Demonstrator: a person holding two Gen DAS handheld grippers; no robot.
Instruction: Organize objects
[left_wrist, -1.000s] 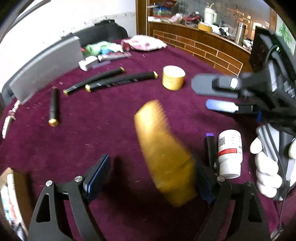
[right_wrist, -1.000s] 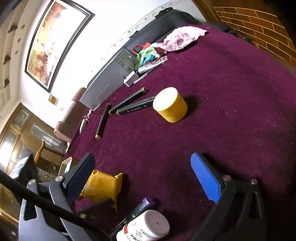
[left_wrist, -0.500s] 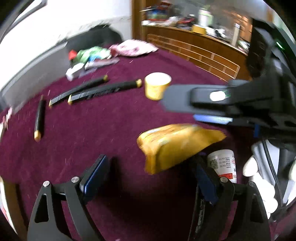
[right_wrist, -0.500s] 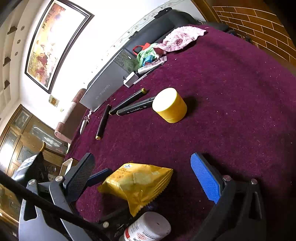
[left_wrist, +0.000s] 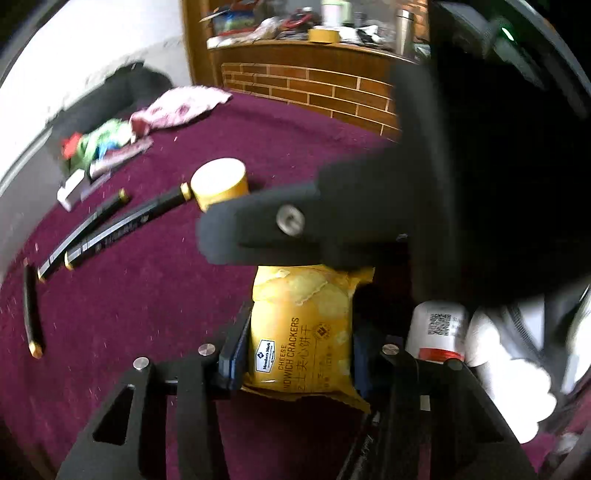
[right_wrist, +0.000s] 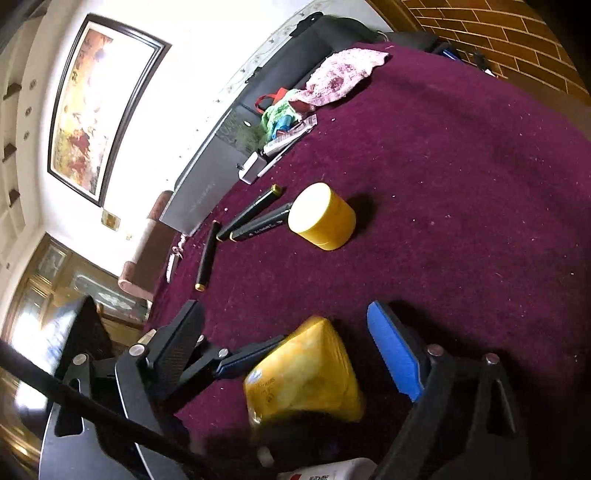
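Crackers in a glossy yellow foil packet (left_wrist: 301, 334) sit pinched between the jaws of the left gripper (left_wrist: 295, 347), which have just been closing on it, low over the maroon felt surface (left_wrist: 155, 317). The right gripper (right_wrist: 291, 339) hangs beside it, jaws spread and empty. This looks like the pick-up step; next, the packet likely needs carrying toward the white pill bottle (left_wrist: 437, 332) and setting down gently.
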